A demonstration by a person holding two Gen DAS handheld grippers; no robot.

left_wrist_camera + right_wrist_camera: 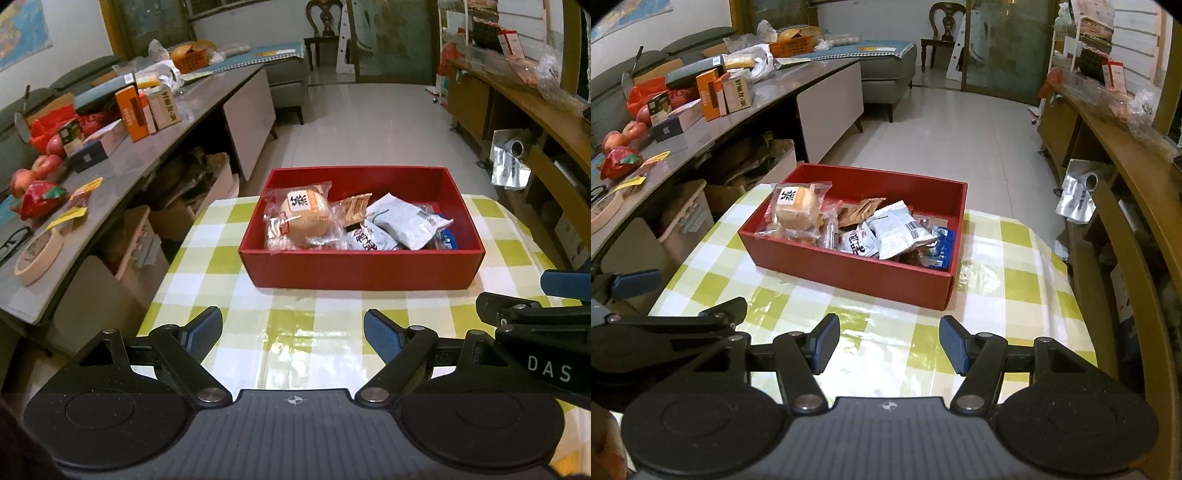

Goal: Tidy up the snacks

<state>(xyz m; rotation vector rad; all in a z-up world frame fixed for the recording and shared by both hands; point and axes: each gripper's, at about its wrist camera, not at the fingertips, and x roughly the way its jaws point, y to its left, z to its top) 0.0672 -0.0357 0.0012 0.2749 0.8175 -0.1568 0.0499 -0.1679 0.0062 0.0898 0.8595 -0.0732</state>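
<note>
A red open box (364, 266) (849, 271) stands on the green-and-white checked table. Inside lie several snack packs: a round bun in clear wrap (303, 218) (799, 212), a brown pack (355, 207) (860, 210), a white pouch (408, 221) (899, 229) and a blue pack (448, 239) (942, 242). My left gripper (293, 334) hovers over the table in front of the box, open, with nothing between its blue pads. My right gripper (889, 343) is likewise open and empty, nearer than the box. Each gripper shows at the edge of the other's view.
A long grey counter (155, 147) (713, 136) on the left carries boxes, apples, bags and a tape roll. A wooden shelf unit (535, 122) (1119, 158) runs along the right. White tiled floor and a sofa lie beyond the table.
</note>
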